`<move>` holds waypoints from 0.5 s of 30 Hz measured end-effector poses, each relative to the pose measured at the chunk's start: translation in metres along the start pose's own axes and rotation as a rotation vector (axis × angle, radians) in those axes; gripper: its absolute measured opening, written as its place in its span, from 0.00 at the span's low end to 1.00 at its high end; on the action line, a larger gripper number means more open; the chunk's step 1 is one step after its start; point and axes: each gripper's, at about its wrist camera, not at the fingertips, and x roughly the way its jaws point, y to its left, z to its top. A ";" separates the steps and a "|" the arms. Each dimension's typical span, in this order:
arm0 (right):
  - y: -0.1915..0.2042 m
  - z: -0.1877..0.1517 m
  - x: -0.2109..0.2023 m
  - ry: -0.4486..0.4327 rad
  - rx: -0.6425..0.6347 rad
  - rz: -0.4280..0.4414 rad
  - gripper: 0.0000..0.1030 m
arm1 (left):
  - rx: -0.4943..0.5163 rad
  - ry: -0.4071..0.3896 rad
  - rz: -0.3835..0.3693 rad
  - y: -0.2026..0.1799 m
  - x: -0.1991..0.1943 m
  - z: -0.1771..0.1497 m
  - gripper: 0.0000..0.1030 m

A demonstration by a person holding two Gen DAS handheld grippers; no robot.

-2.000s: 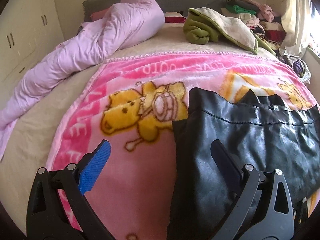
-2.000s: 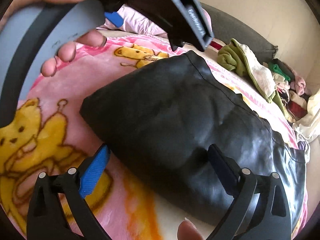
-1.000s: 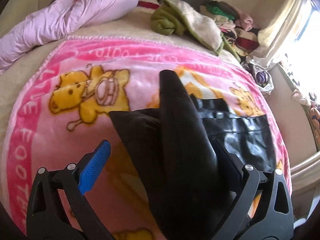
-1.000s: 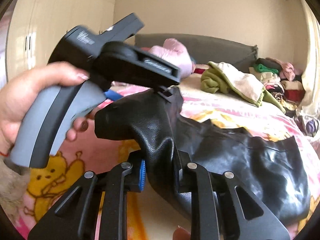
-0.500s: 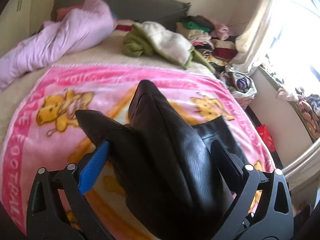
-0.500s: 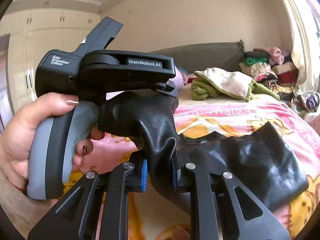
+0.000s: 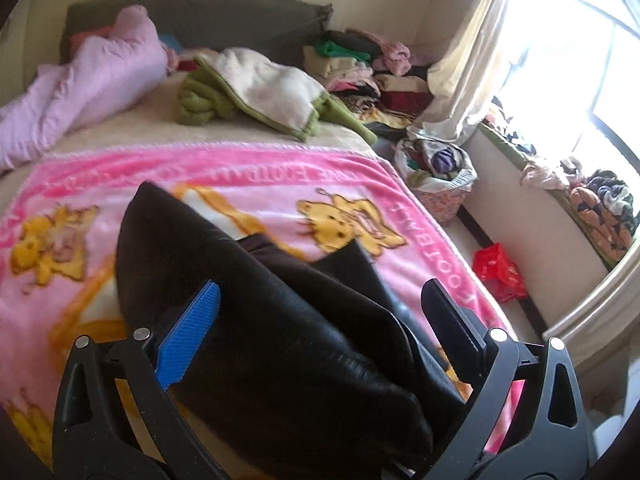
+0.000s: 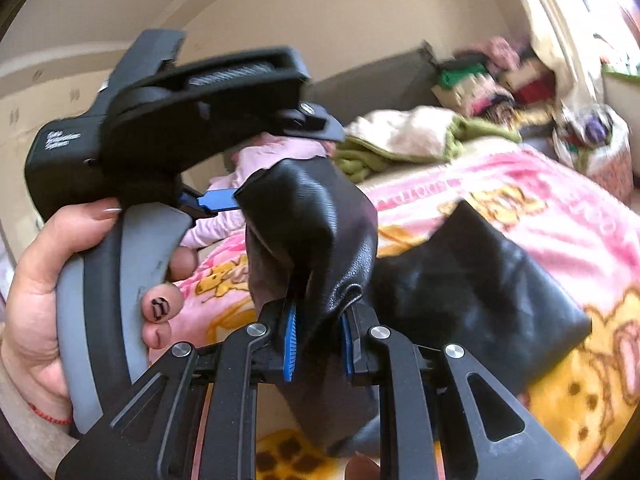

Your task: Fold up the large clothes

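Black leather garment (image 7: 280, 344) lifted in bunched fold above pink cartoon blanket (image 7: 248, 184) on bed; far end lies flat on blanket toward right.

Right gripper (image 8: 318, 332): blue pads clenched on pinched fold of garment (image 8: 316, 240).

Left gripper (image 7: 320, 320): jaws spread wide, garment bulging between them; whether pads press it, cannot tell. Left hand (image 8: 44, 312) wraps grey handle, seen at left of right wrist view.

Far: lilac duvet (image 7: 76, 92), green-cream blanket (image 7: 264, 92), clothes stack (image 7: 360, 68), curtain (image 7: 472, 60) at right.
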 end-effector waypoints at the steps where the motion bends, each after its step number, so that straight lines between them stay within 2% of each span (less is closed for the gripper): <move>1: -0.012 -0.001 0.002 0.010 0.032 -0.001 0.15 | -0.016 0.017 -0.014 -0.002 0.010 0.000 0.91; 5: -0.054 -0.009 0.004 0.037 0.153 -0.002 0.15 | -0.050 0.042 -0.039 -0.005 0.026 -0.005 0.91; 8: -0.084 -0.018 0.000 0.033 0.245 0.010 0.15 | -0.053 0.046 -0.027 0.001 0.028 -0.014 0.91; 12: -0.108 -0.025 -0.021 -0.019 0.320 0.022 0.15 | -0.084 0.045 0.012 0.030 0.021 -0.032 0.91; 15: -0.128 -0.029 -0.029 -0.033 0.352 -0.023 0.15 | -0.130 0.059 0.041 0.055 0.024 -0.049 0.91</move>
